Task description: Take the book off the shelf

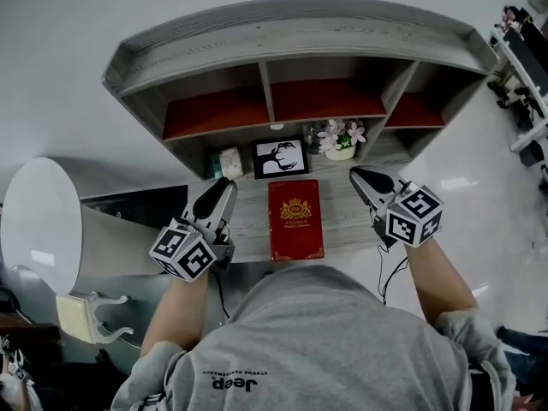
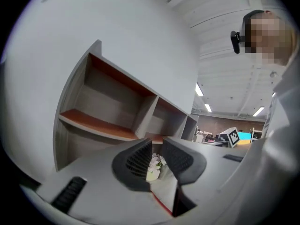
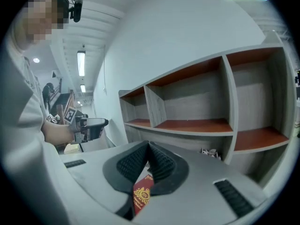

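Note:
A red book (image 1: 295,219) with a gold emblem lies flat on the grey wooden ledge (image 1: 342,221) below the shelf compartments, and no gripper touches it. My left gripper (image 1: 224,183) hovers just left of the book, its jaws a narrow slit apart with nothing between them. Through that slit, the left gripper view (image 2: 157,142) shows distant flowers (image 2: 155,165) and the book's red edge (image 2: 161,204). My right gripper (image 1: 356,175) hovers just right of the book, fingertips together and empty. The book's cover (image 3: 142,196) shows below the right gripper (image 3: 149,145).
The grey shelf unit (image 1: 291,32) has three empty compartments with red-brown floors. At the back of the ledge stand a framed picture (image 1: 281,157), a flower pot (image 1: 341,139) and a small box (image 1: 228,162). A white round tabletop (image 1: 38,221) is at the left.

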`<state>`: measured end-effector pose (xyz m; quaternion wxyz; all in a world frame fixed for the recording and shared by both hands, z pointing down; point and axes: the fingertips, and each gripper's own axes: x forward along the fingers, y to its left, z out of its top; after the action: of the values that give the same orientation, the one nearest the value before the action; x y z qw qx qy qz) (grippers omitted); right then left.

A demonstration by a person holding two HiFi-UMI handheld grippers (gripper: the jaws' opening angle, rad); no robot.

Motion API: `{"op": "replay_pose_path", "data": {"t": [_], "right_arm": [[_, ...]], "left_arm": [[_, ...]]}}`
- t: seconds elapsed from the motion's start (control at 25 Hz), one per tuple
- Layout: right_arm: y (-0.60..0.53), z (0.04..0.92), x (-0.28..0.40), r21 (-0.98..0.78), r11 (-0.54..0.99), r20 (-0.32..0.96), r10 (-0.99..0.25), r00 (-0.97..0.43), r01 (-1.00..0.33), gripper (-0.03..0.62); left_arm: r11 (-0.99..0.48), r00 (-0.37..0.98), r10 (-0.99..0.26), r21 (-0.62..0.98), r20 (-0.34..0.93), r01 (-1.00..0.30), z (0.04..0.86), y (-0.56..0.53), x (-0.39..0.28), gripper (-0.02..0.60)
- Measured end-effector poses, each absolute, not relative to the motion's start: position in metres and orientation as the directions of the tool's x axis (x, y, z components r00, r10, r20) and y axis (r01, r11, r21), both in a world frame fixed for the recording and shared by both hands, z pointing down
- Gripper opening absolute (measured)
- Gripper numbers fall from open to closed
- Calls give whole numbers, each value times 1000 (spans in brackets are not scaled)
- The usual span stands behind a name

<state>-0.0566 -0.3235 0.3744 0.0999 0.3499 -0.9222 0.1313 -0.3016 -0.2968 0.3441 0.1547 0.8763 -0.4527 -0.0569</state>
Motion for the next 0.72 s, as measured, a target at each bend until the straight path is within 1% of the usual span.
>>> {"op": "replay_pose_path", "data": {"t": [0.36, 0.52, 0.72], "right_arm": [[-316, 336, -50, -130, 732, 215, -637, -740, -668, 21], [-311, 327, -46, -125, 728, 197, -648, -736, -674, 21], [-308, 324, -43, -115, 716, 176, -668, -723, -689, 20]], "left_arm": [[-565, 573, -819, 205, -23, -799, 299, -270, -293, 11], [-590, 592, -805, 144, -28, -795, 295, -257, -284, 12], [-586, 585, -809, 176, -61, -791, 294, -252, -281, 11]]}}
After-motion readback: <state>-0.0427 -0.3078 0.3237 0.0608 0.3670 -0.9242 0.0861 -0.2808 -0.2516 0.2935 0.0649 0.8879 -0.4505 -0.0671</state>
